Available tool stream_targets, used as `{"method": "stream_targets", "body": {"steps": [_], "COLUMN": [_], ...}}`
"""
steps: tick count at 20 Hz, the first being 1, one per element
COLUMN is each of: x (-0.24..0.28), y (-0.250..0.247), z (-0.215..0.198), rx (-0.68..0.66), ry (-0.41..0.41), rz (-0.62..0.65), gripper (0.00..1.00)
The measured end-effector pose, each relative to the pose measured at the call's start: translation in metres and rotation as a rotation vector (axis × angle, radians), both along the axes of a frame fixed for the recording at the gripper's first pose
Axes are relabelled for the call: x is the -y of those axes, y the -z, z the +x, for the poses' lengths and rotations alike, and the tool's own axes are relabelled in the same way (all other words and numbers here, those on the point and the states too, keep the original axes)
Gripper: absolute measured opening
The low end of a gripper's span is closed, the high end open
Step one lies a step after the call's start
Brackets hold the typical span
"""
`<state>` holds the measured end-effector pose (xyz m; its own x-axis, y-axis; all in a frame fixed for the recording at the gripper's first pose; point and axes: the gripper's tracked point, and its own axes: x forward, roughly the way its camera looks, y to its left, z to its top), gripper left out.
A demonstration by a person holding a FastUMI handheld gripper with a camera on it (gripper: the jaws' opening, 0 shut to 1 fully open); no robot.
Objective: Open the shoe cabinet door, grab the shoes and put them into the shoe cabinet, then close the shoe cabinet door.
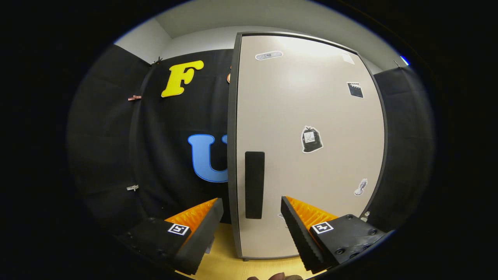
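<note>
1. Facing the shoe cabinet door (307,147), the gripper (252,212) hovered with its fingers spread wide, holding nothing.
2. The door was shut and stood upright, pale with a dark frame, resting on a wooden floor (221,264).
3. A dark vertical handle (254,184) sat near the door's left edge, and it appeared in the gap between the two fingertips, just beyond them; whether either finger touched it could not be told.
4. Several stickers (311,139) were dotted over the door's face.
5. The black cloth wall (155,155) stood to the left of the cabinet and behind it.
</note>
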<state>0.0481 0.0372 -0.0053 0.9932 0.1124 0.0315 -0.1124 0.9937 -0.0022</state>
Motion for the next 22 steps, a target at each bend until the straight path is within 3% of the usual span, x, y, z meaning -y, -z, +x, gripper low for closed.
{"method": "stream_targets", "body": {"steps": [8,12,13,15,16,18,20,22], "x": [0.001,0.006,0.002,0.002,0.001,0.001,0.000,0.000], "y": [0.005,0.020,0.018,0.015,0.014,0.019,0.017,0.014], "z": [0.056,0.067,0.069,0.066,0.063,0.065,0.058,0.045], "rx": [-0.013,-0.095,-0.083,-0.055,-0.038,-0.045,-0.051,-0.040], "ry": [0.063,0.085,0.077,0.081,0.064,0.035,-0.001,-0.030], "rz": [0.032,0.061,0.076,0.035,0.010,0.009,0.015,0.015], "gripper": [0.97,0.70,0.53,0.40,0.40,0.26,0.18,0.18]}}
